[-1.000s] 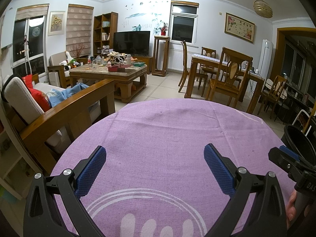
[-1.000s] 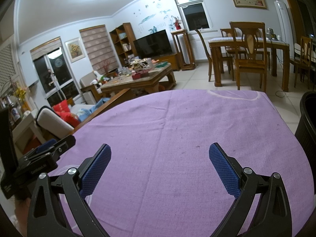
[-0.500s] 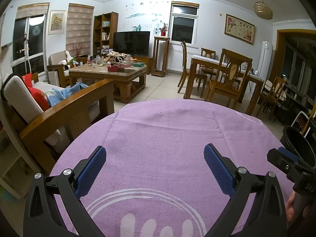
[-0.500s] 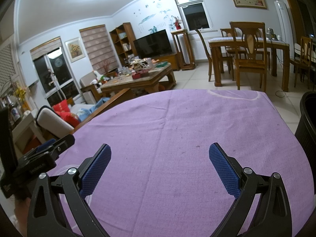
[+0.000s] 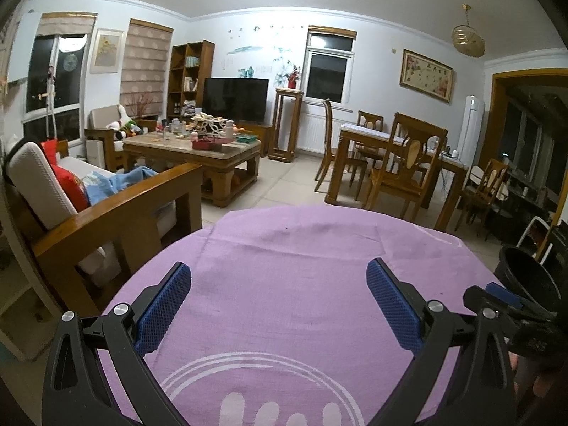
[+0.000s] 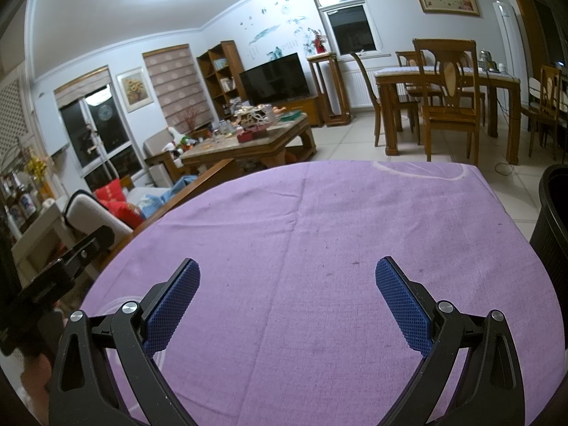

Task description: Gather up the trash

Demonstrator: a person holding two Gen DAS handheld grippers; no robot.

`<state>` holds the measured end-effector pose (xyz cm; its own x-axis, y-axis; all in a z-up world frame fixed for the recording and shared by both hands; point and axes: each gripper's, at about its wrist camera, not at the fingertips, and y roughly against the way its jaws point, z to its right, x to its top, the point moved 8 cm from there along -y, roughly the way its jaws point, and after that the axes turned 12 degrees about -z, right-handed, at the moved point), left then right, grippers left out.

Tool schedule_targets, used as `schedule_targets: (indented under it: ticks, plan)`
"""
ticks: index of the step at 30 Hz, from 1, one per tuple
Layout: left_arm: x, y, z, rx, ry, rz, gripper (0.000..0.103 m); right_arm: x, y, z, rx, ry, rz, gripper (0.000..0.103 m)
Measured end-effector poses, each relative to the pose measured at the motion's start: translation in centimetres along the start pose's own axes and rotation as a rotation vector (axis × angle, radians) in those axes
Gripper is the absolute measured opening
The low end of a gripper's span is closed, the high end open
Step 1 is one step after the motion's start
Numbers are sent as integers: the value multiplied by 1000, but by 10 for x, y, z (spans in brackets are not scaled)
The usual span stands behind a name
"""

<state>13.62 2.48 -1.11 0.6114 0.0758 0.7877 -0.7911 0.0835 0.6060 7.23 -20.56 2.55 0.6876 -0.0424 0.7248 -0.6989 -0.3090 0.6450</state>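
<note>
Hovering over the purple cloth (image 6: 319,248) that covers the surface, both sets of tongs stand wide apart and hold nothing. The left tongs (image 5: 278,300) look across the cloth toward the living room, with the right tongs (image 6: 287,294) beside them; each can be glimpsed at the edge of the other's view. No trash shows anywhere on the cloth in either view, only faint specks and creases. A black bin (image 5: 529,280) stands off the right edge of the surface, its rim near the right-hand device, and its dark wall (image 6: 553,220) fills the right side of the right wrist view.

Judging from the bare cloth, the task looks either finished or waiting for litter outside these views. To do the present step well, the person would best sweep both cameras slowly over the near edge and the floor by the bin, keeping the tongs spread so that any scrap can be taken at once. Any piece found should be gripped squarely between the blue pads (image 6: 401,301), lifted clear of the cloth so it does not drag, and carried over the bin's mouth before letting go.
</note>
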Motion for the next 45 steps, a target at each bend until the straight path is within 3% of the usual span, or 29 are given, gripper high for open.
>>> schedule_targets:
  ticks: [5,12,33,39,45]
  plan:
    - [2,6,0,64,-5,40,98,2,0,1,0,0,0,98]
    - [3,11,-1,67,10,42,98,1,1,-1,0,0,-1,98]
    - [7,12,-2,48,10,49,98,5,3,1,0,-1,-1,98]
    - [9,24,-3,-18,38,101,98,3,4,-1,0,-1,-1,98]
    - [11,23,0,-11,22,102,98,5,4,1,1,-2,-2,98]
